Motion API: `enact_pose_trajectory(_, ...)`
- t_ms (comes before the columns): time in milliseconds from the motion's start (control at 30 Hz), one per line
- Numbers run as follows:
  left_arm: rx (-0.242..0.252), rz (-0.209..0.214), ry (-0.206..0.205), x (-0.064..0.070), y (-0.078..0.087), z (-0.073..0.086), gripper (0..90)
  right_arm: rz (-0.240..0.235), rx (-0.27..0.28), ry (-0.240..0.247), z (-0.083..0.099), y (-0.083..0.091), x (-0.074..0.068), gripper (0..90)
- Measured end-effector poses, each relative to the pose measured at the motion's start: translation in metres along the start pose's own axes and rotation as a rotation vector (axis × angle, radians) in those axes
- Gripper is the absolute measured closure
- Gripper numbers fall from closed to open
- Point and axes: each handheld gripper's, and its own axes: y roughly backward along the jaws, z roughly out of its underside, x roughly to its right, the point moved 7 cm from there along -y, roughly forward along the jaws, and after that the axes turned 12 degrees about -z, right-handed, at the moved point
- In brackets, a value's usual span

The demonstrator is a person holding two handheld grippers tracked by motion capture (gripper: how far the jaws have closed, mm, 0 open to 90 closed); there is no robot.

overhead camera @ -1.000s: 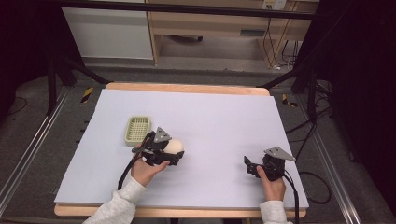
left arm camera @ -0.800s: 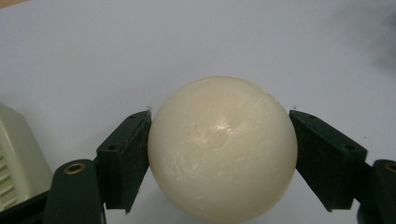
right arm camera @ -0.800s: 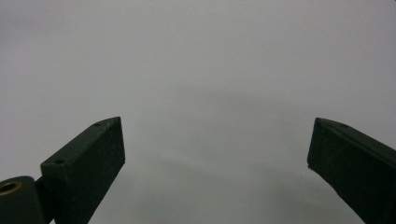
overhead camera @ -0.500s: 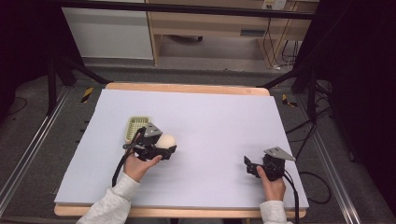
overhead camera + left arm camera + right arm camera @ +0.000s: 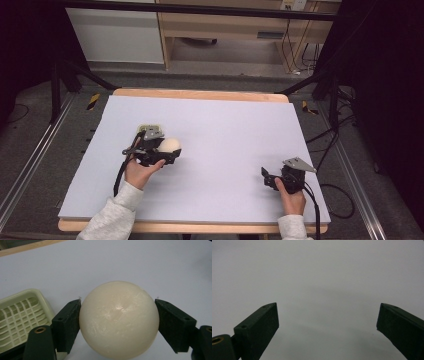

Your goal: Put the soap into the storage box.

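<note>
**High view, then each gripper view: cream ball clamped on the left, right jaws apart**

High view: a counter point(image 5: 225, 125) covered by a pale lavender sheet, with a wooden edge showing at the far and near sides. The left hand-held gripper point(image 5: 167, 150) sits over the left part of the sheet, gripped by the person's left hand point(image 5: 140, 172), and it carries a cream ball point(image 5: 169, 145) between its jaws. Just behind that gripper, a corner of a pale green tray point(image 5: 145, 128) peeks out. The right hand-held gripper point(image 5: 266, 177) sits near the front right corner, held by the right hand point(image 5: 291, 197), well apart from the ball.

Left gripper view: the ball point(image 5: 119, 320) sits squarely between the two black jaws, each pad pressed against its side, so the left hand-held gripper point(image 5: 117, 322) is closed on it. The green tray point(image 5: 20, 317), with a slatted grid floor, lies beside the left jaw at the lower left.

Right gripper view: the right hand-held gripper point(image 5: 328, 322) has its jaws spread wide with nothing between them, above bare pale sheet.
</note>
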Motion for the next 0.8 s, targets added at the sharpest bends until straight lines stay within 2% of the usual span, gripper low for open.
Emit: enact_pose_trajectory(800, -0.032, -0.075, 0.058, -0.049, -0.010, -0.003, 23.8, -0.004, -0.001, -0.002, 0.000, 0.000, 0.000, 4.5)
